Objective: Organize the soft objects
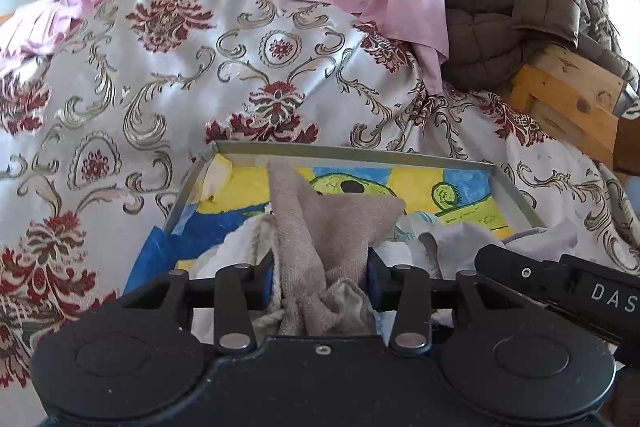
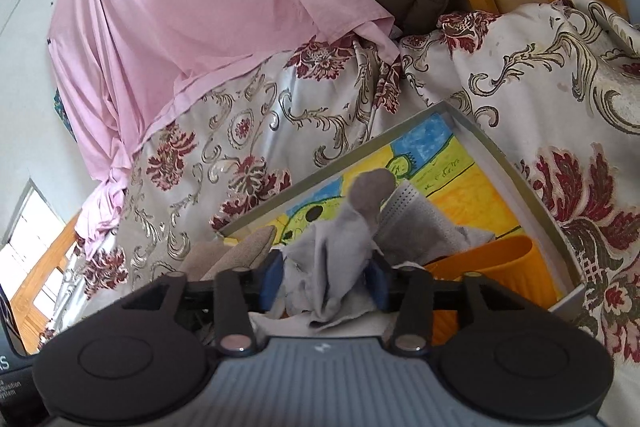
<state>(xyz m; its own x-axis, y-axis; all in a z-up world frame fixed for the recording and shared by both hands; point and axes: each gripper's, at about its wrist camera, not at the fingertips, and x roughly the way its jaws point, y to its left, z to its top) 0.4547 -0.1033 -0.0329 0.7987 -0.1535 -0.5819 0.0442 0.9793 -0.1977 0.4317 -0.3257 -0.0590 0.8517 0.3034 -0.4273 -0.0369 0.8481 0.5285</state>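
Two tools over the shallow box (image 1: pixel 516 195)
We kept each tool partly open: left tool (image 1: pixel 325 269) around the beige sock (image 1: pixel 320 227), right tool (image 2: pixel 326 273) around the grey sock (image 2: pixel 340 235), ready to drop inside its rim.
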